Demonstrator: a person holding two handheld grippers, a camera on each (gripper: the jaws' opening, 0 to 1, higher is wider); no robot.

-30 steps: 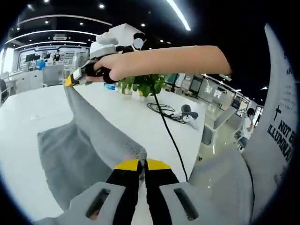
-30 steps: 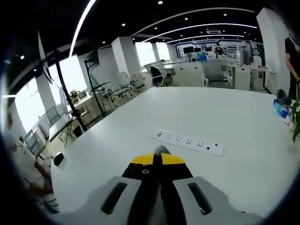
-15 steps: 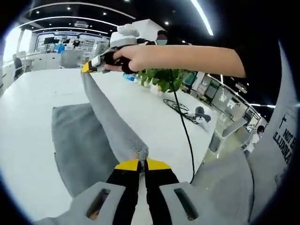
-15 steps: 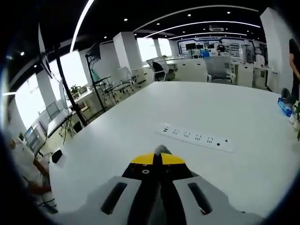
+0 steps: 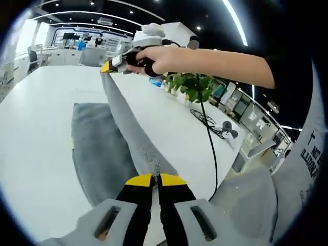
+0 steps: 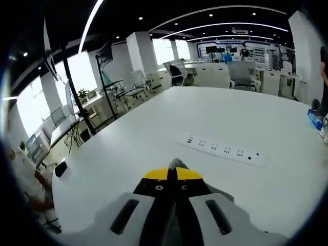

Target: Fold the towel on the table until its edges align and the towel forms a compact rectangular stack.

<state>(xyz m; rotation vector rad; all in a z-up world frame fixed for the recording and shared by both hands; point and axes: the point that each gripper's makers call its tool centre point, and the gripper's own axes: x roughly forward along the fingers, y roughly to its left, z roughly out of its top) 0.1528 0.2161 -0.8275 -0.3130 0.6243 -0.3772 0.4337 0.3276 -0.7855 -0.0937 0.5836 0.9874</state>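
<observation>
Left gripper view: grey towel lies on the white table, its near edge lifted and pulled taut in a strip between the two grippers. Left gripper at bottom centre, jaws closed on one towel corner, cloth bunched right at the yellow tips. Strip runs up and away to the right gripper at upper left, held in the person's hand, forearm reaching in from the right; its yellow tips pinch the other corner. Rest of the towel sits flat on the table left of the strip. Behind the arm: green plant; black cable drops across the table toward the near edge, with a coiled cable and small grey device beyond it. Right gripper view: right gripper at bottom centre, jaws closed on a small tuft of grey towel poking out between the yellow tips. Ahead on the table, a white power strip, well apart from the jaws. Tripod stand and office chairs at left beyond the table edge.
</observation>
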